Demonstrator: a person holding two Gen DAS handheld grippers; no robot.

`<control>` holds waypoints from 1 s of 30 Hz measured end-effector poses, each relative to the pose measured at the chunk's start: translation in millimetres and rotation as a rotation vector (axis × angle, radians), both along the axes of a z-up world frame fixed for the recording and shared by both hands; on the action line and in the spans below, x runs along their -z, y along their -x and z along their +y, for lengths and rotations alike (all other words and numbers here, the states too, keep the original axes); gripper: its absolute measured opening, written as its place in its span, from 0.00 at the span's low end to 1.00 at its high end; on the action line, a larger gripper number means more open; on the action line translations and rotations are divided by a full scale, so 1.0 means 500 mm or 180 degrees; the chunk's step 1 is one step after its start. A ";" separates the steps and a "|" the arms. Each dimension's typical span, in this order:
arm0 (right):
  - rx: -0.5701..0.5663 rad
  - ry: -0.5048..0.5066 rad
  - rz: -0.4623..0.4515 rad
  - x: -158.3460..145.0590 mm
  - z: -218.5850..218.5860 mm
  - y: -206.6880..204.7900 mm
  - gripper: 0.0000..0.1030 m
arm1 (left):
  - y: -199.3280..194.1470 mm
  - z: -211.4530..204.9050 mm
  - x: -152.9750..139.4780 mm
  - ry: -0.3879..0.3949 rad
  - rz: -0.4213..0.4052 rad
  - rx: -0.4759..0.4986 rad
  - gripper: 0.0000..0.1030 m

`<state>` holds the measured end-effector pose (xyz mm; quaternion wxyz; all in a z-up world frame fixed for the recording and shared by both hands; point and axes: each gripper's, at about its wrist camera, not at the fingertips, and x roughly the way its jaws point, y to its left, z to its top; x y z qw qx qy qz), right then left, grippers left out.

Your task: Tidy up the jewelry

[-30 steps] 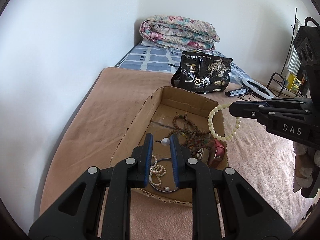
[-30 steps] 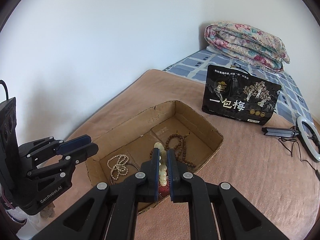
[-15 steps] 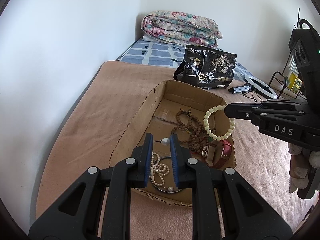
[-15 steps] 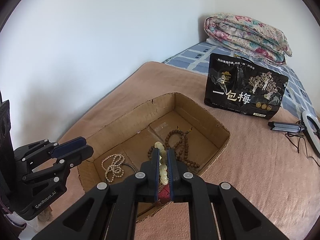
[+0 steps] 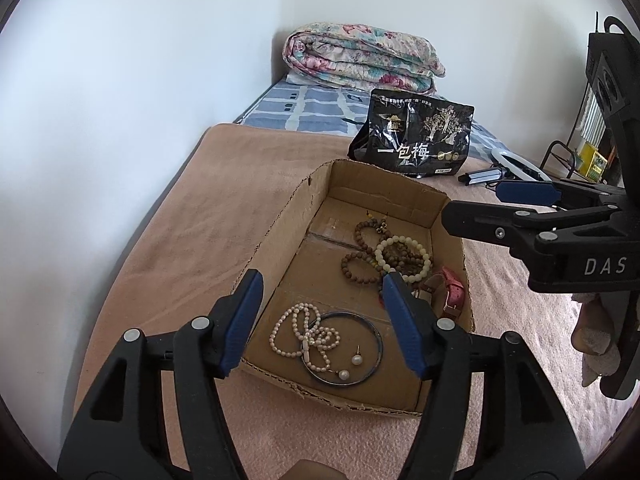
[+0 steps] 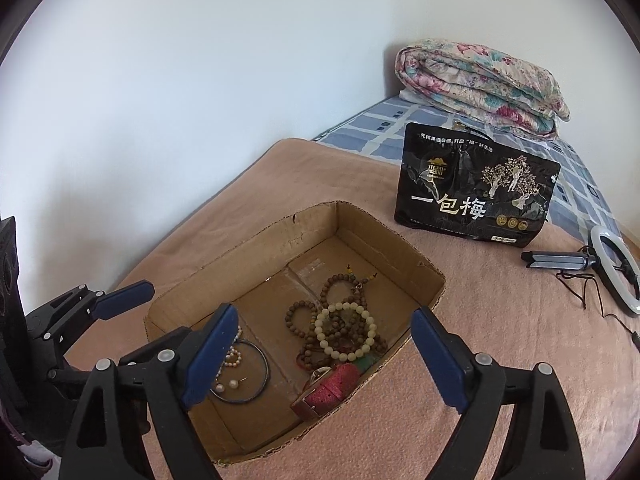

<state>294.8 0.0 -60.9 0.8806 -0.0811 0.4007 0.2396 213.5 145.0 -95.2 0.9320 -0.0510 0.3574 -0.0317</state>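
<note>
Opening over the shallow brown cardboard box (image 5: 320,196), left gripper (image 5: 320,322) and right gripper (image 6: 322,354) hold nothing — pale beaded bracelet (image 6: 346,334) and pearl stud earring (image 5: 356,359) lie inside, apparently released there for sorting.

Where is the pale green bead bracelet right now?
In the right wrist view, the pale bracelet lies inside the cardboard box, on the brown wooden beads, just beyond the red watch strap.

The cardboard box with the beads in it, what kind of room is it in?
Probably a bedroom: the cardboard box sits on a bed's tan blanket, with a folded floral quilt at the far end by the wall.
</note>
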 end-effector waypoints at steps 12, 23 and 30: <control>0.0133 -0.0013 -0.0111 -0.028 -0.026 0.022 1.00 | 0.016 -0.001 -0.016 0.0036 -0.0056 -0.0093 0.70; 0.0163 0.0081 -0.0410 -0.085 -0.071 0.085 1.00 | 0.058 -0.027 -0.060 -0.0022 -0.0163 -0.0146 0.70; 0.0238 -0.0056 -0.0433 -0.121 -0.132 0.127 1.00 | 0.111 -0.053 -0.098 -0.0090 -0.0285 -0.0129 0.70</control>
